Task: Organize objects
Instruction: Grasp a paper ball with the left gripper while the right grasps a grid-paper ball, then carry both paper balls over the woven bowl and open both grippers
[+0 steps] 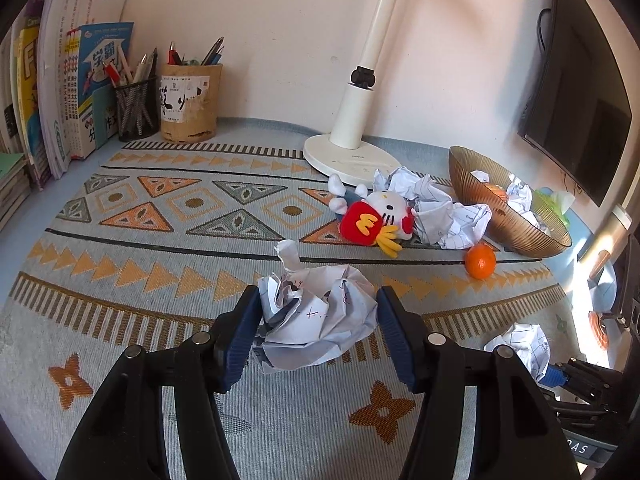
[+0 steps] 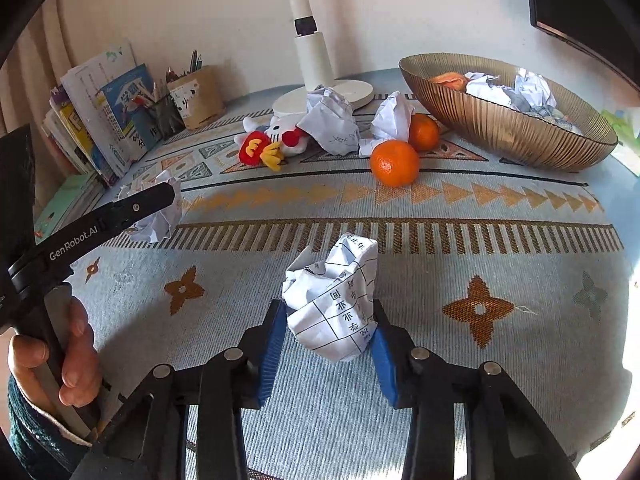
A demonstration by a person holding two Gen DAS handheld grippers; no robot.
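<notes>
Patterned desk mat [image 1: 168, 216] covers the whole work surface; clutter sits along its far right.

Ribbed bronze bowl [image 2: 504, 128], far right, already has crumpled sheets in it along with something orange. Probably the collection point for paper, though it reads as a fruit bowl, so sorting may go the other way.

White lamp base [image 1: 344, 160] at the back; a plush toy [image 1: 376, 216] and loose paper wads [image 1: 440, 212] lie against it. Two oranges [image 2: 394, 162] rest on the mat near the bowl, one just behind the other.

My left gripper [image 1: 318, 322]: jaws pressed against a crumpled paper ball [image 1: 320, 316] from both sides, gripping it. Held across the middle so the wad cannot spring out.

My right gripper [image 2: 330, 338]: jaws closed around a second paper ball with a printed grid [image 2: 334, 300], gripping it, low over the mat's near edge.

Both wads are well apart from the bowl.
</notes>
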